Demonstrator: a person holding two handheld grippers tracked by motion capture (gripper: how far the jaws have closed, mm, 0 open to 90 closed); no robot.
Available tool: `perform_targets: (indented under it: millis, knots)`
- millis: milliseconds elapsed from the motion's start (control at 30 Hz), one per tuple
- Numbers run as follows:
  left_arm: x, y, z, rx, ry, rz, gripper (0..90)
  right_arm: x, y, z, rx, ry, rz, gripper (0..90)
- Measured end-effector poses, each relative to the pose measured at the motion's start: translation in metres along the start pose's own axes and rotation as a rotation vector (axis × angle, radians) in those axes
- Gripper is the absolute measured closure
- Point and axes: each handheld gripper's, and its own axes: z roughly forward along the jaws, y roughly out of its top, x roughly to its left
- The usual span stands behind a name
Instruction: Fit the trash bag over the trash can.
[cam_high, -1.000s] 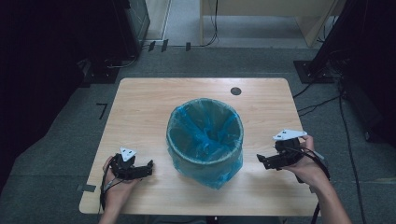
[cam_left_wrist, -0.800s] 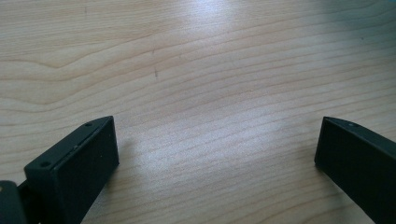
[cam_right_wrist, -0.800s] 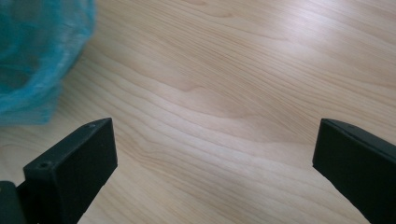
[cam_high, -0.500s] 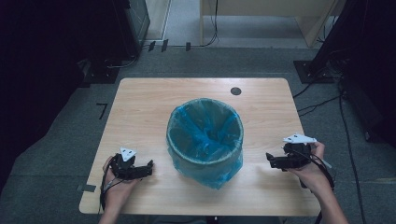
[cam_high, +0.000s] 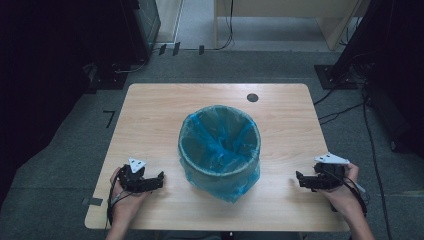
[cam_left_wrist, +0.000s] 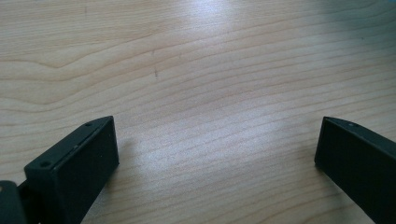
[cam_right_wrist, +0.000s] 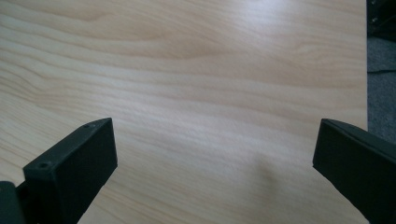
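Two grippers resting either side of a lined bin on the surface (cam_high: 150, 107).

The bin (cam_high: 220, 147), lined with a blue bag, is standing at frame centre. The left gripper (cam_high: 159, 180) is lying lower left, jaws spread wide; the right gripper (cam_high: 300, 179) is sitting lower right, equally wide, seemingly touching the wood.

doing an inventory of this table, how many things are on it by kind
bin with blue liner: 1
handheld tool: 2, the left tool and the right tool, both open and empty
round dark cable port in the tabletop: 1
total: 4
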Motion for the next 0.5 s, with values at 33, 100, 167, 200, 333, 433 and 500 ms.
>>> perform_targets:
  millis: [33,100,167,200,333,433,500]
  knots:
    - [0.0,0.0,0.0,0.0,0.0,0.0,0.0,-0.003,-0.004,0.0,0.002,-0.004,0.008,0.0]
    - [0.0,0.0,0.0,0.0,0.0,0.0,0.0,-0.006,-0.009,0.0,0.007,-0.011,0.019,0.0]
    - [0.0,0.0,0.0,0.0,0.0,0.0,0.0,-0.009,-0.015,0.0,0.015,-0.019,0.027,0.0]
    - [0.0,0.0,0.0,0.0,0.0,-0.001,0.0,-0.011,-0.017,0.0,0.016,-0.023,0.031,0.0]
    - [0.0,0.0,0.0,0.0,0.001,-0.001,0.0,-0.016,-0.028,-0.003,0.026,-0.038,0.038,0.0]
    - [0.0,0.0,0.0,0.0,0.002,-0.002,0.0,-0.02,-0.035,-0.005,0.025,-0.038,0.052,0.0]
    - [0.0,0.0,0.0,0.0,0.002,-0.002,0.0,-0.022,-0.038,-0.007,0.02,-0.036,0.058,0.0]
